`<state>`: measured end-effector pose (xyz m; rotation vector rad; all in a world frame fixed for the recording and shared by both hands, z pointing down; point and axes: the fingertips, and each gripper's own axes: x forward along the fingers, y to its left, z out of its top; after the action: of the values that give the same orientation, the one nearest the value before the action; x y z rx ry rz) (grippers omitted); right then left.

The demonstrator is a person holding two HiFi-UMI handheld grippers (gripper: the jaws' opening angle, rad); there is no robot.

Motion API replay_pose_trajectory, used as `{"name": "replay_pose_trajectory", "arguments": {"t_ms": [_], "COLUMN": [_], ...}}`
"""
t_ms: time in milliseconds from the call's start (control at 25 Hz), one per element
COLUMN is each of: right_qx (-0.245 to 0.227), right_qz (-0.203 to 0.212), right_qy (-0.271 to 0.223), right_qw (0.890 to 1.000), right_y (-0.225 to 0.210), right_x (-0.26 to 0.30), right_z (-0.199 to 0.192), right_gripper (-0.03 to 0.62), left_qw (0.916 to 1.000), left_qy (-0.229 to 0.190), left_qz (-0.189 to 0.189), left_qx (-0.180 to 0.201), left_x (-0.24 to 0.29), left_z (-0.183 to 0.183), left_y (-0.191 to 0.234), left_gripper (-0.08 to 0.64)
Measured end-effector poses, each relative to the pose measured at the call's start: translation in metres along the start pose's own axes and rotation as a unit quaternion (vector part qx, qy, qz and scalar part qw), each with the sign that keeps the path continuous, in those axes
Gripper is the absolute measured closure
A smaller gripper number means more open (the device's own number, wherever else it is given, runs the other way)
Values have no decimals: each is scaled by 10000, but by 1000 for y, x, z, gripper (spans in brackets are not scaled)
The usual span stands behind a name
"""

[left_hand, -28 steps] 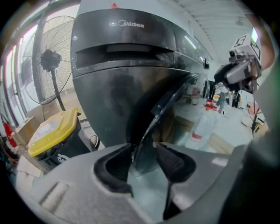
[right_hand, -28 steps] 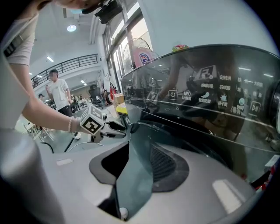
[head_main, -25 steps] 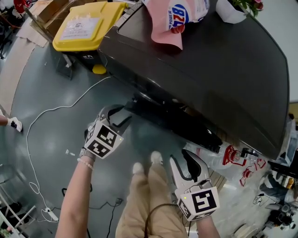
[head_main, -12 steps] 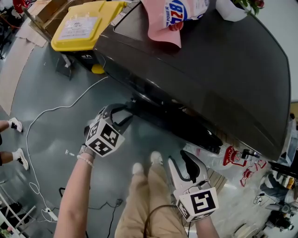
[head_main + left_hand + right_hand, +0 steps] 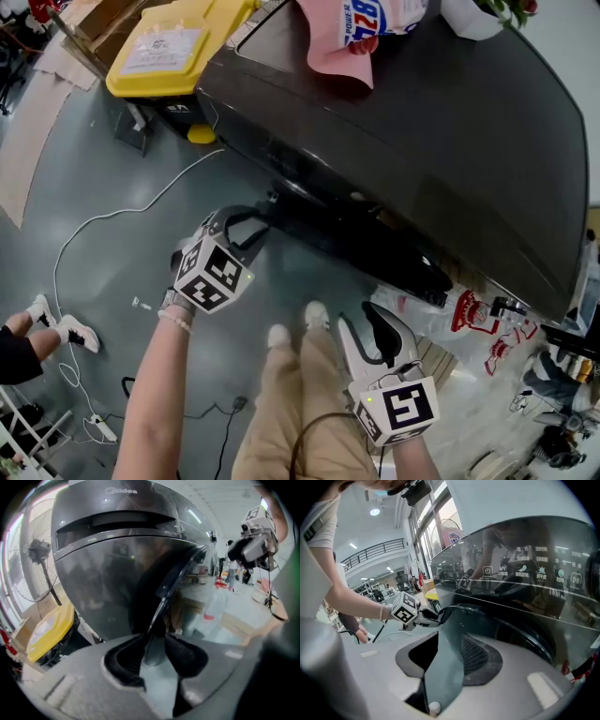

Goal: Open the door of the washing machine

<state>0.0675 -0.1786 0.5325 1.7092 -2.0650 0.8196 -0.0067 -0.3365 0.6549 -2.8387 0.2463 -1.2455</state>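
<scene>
The dark grey washing machine (image 5: 422, 122) fills the upper right of the head view. Its round door (image 5: 366, 248) stands slightly ajar. My left gripper (image 5: 251, 223) is at the door's left edge (image 5: 173, 583). Its jaws have just been closing, and that rim runs down between the pads (image 5: 183, 653), with a gap still showing beside it. In the right gripper view the left gripper (image 5: 433, 616) sits against the door (image 5: 497, 620). My right gripper (image 5: 367, 323) hangs lower, in front of the machine, open with only floor between its fingers.
A yellow bin (image 5: 173, 47) stands left of the machine and a white cable (image 5: 103, 220) snakes over the grey floor. A pink bag (image 5: 361, 28) lies on the machine's top. Red-and-white bottles (image 5: 469, 314) sit at the lower right. Another person's shoes (image 5: 56, 328) are at the left.
The left gripper's jaws have narrowed around the door's edge while both hands stayed in place. The other person's feet at the left edge have moved further into view.
</scene>
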Motion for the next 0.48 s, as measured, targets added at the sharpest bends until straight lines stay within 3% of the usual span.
{"name": "replay_pose_trajectory", "arguments": {"t_ms": [480], "right_qx": [5], "right_qz": [-40], "right_qy": [-65], "right_qw": [10000], "right_y": [6], "right_x": [-6], "right_z": [0], "right_gripper": [456], "left_qw": [9999], "left_qy": [105], "left_qz": [-15], "left_qx": [-108], "left_x": [-10], "left_z": [-9], "left_y": [-11], "left_gripper": [436]}}
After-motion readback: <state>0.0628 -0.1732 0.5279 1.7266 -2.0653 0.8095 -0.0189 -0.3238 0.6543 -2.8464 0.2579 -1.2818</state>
